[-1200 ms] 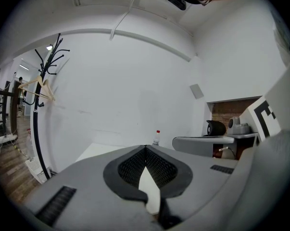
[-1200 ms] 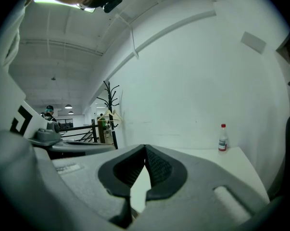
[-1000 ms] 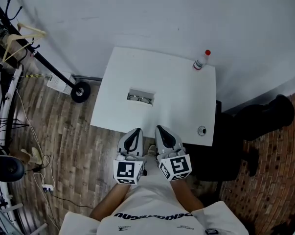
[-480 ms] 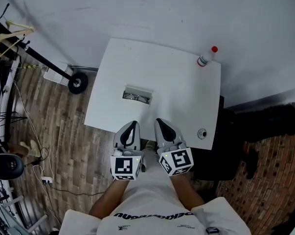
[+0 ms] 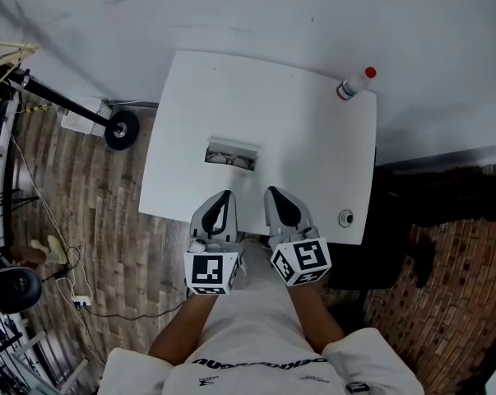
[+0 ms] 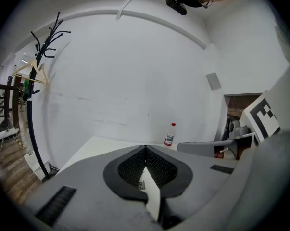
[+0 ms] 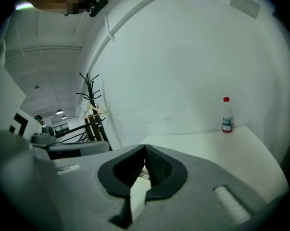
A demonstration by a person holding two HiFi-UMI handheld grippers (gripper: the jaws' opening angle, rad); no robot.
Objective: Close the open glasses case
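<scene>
The left tongs (image 5: pixel 226 197) and right tongs (image 5: pixel 274 192) were pale grey, with black ribbed pads (image 6: pixel 132 167) inside and a white cube (image 5: pixel 212 273) of black square markers at each rear end. At six o'clock, a white short-sleeved T-shirt (image 5: pixel 248 332) bore black lettering (image 5: pixel 256 363).

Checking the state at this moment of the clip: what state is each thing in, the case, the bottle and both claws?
glasses case: open, what look like glasses inside, lying on the white table.
bottle: upright, red cap on, at the table's far right corner.
left claw: shut, empty, at the table's near edge.
right claw: shut, empty, beside the left claw.
</scene>
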